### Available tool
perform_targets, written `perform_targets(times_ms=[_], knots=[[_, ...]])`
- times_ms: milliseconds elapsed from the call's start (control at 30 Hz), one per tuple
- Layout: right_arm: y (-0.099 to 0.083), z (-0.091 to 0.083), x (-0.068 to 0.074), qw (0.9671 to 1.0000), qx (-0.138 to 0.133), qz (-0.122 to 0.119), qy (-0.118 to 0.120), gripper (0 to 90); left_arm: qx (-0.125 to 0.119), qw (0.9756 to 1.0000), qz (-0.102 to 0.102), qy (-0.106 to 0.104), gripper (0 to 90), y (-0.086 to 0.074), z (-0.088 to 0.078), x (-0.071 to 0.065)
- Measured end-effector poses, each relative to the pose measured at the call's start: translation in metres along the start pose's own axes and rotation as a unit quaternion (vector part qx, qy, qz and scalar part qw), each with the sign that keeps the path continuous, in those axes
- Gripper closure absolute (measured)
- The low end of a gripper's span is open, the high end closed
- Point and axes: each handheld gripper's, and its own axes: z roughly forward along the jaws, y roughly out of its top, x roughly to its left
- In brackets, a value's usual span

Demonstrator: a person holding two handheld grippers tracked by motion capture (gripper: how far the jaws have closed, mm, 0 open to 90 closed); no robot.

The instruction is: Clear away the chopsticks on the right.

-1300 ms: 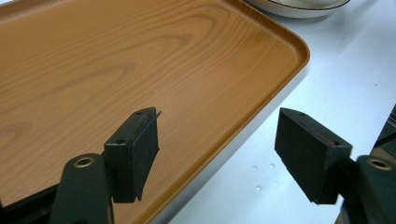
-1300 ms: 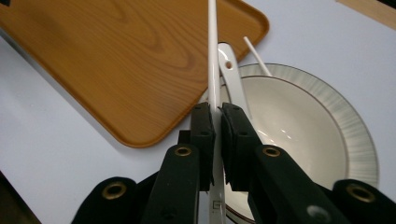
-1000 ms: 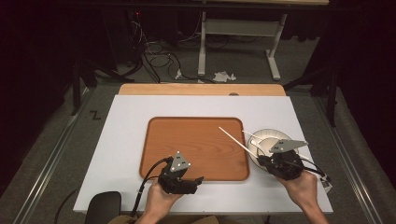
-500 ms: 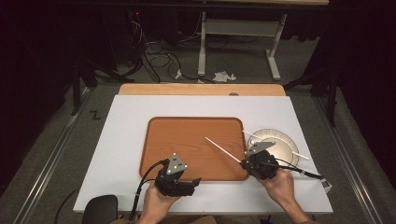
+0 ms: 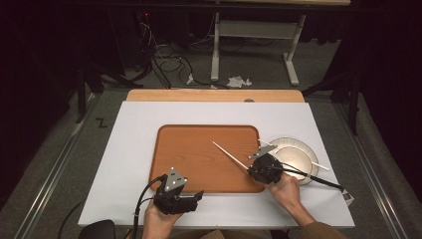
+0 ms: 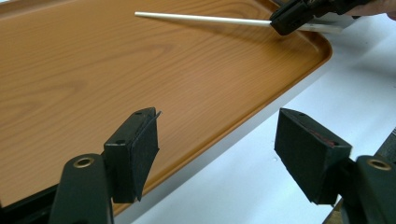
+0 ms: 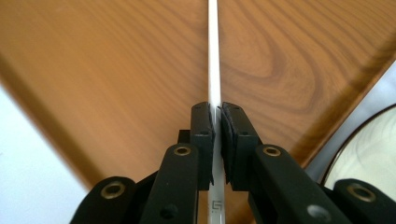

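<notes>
The white stick is clamped between the right gripper fingers, above the tray right edge. The left gripper is spread apart, holding nothing.

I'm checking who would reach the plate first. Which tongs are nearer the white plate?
Right. The right tongs hold a chopstick just beside the plate; the left tongs sit across the tray, open.

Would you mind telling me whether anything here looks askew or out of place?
Only the pair of chopsticks is split: one chopstick is clamped in the right gripper over the tray, the other chopstick lies across the plate.
</notes>
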Motion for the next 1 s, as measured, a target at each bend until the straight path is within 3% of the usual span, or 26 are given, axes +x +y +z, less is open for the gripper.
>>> perform_targets(times_ms=[300, 600, 833, 1000], knots=[[0.005, 0.013, -0.004, 0.9999, 0.008, -0.004, -0.004, 83.1, -0.005, 0.9998, -0.01, 0.015, 30.3, -0.006, -0.009, 0.002], [0.001, 0.008, -0.001, 0.9995, 0.021, -0.004, -0.025, 82.3, -0.001, 0.9998, 0.001, 0.018, 30.2, -0.005, -0.007, 0.0], [0.002, 0.009, 0.001, 0.9998, 0.017, -0.002, -0.009, 83.9, -0.003, 0.9999, -0.001, 0.015, 30.2, -0.006, -0.007, 0.0], [0.004, 0.011, 0.001, 0.9998, 0.015, 0.0, -0.011, 78.2, -0.005, 0.9998, -0.002, 0.018, 30.0, -0.005, -0.007, 0.0]])
